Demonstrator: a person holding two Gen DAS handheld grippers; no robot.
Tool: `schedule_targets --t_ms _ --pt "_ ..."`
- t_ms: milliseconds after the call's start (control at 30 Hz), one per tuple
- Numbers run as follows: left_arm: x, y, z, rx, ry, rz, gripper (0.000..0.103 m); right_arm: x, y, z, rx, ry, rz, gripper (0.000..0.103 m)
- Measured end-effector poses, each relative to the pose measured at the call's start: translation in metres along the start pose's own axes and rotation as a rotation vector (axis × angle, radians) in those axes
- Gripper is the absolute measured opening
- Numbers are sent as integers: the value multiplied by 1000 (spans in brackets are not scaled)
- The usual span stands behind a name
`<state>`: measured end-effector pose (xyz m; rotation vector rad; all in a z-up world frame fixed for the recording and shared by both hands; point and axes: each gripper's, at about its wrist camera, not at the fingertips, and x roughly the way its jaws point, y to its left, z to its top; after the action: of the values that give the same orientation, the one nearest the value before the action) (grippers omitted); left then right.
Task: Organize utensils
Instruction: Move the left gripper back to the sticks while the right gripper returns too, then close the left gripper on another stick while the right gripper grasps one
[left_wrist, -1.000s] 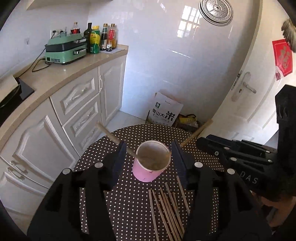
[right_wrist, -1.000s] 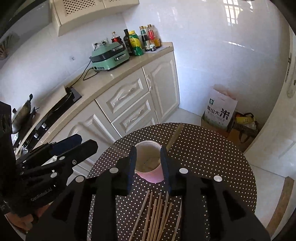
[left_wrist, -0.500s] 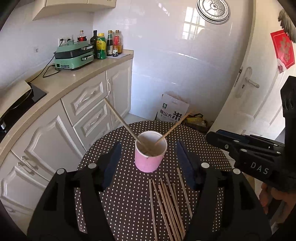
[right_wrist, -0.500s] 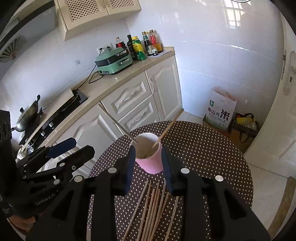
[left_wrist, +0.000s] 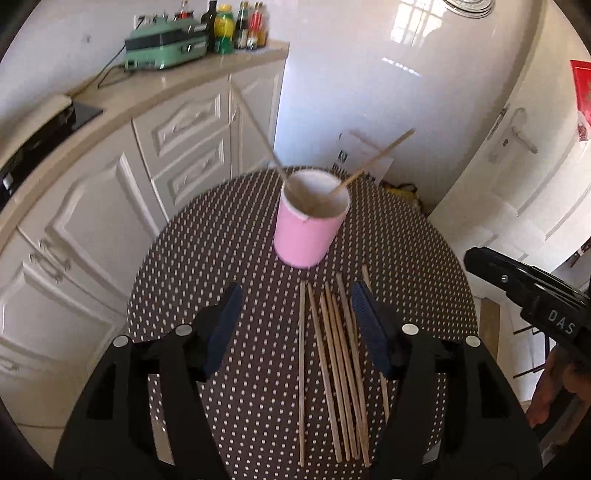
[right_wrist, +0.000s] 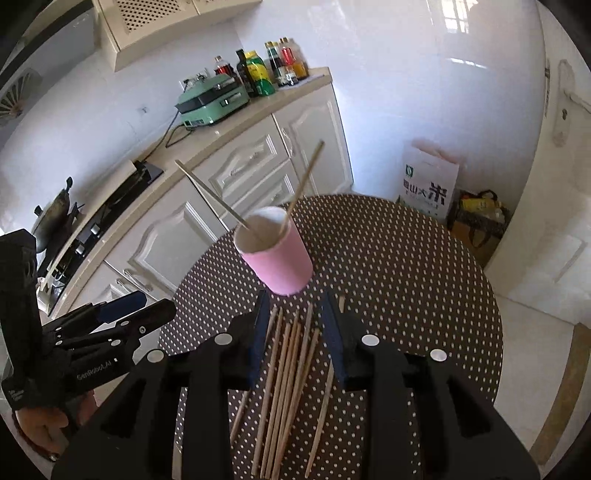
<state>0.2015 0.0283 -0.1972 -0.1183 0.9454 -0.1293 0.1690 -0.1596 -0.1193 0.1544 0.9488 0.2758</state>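
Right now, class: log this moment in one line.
pink cup: two chopsticks in | loose chopsticks: on table | left hand-held gripper: open | right hand-held gripper: open, empty

Pink cup (left_wrist: 308, 225) blocks the far side of the chopsticks (left_wrist: 338, 363); table (left_wrist: 207, 258) left lies open.

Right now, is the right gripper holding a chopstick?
No, the right gripper hangs empty over the loose chopsticks lying on the table.
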Motion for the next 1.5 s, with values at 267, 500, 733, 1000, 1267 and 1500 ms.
schedule_targets --t_ms 267,500,733,1000,1267,1500 --pt "26 9 -14 -2 102 -5 61 24 -2 -18 20 68 -28 28" --pt "69 9 -21 29 212 -28 61 49 -7 -30 47 130 -68 28" --pt "126 14 -26 0 339 -64 61 74 -18 -39 97 200 -111 28" --pt "176 3 -20 64 435 -69 43 92 -31 -43 156 264 -151 28" --pt "194 -6 -8 107 441 -63 34 115 -37 -41 172 328 -159 28" --pt "192 6 -7 114 416 -34 14 143 -34 -33 127 395 -155 28"
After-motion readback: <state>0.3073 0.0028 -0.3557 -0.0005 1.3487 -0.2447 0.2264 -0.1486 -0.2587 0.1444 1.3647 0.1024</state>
